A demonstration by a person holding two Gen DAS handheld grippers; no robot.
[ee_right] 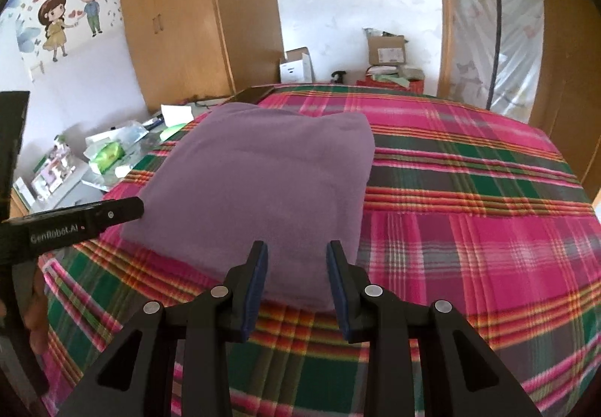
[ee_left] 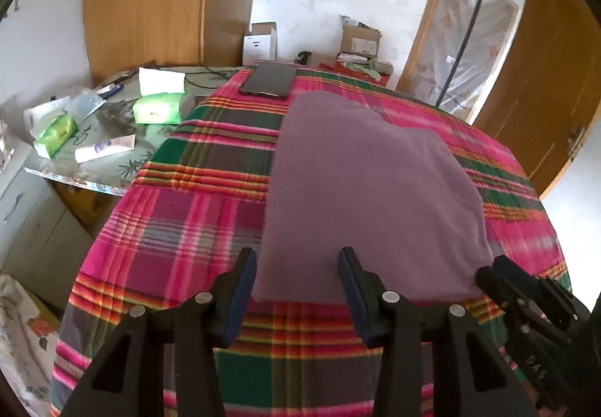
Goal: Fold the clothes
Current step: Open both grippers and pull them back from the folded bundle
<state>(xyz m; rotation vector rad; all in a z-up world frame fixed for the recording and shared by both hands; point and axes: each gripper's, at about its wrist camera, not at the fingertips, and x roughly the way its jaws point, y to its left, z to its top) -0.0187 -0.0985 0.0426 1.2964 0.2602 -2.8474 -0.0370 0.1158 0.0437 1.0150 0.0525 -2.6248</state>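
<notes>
You had the purple garment (ee_left: 372, 184) folded into a compact block on the plaid bedspread (ee_left: 210, 199). Your left gripper (ee_left: 298, 285) and right gripper (ee_right: 296, 278) both hovered at its near edge, jaws parted and empty. Folding looked nearly done; any further fold needed a fresh grip on that edge.

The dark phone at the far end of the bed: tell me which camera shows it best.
The left wrist view. There the phone lies flat on the plaid bedspread, its whole face visible beyond the folded purple garment. In the right wrist view only a dark sliver shows behind the garment.
</notes>
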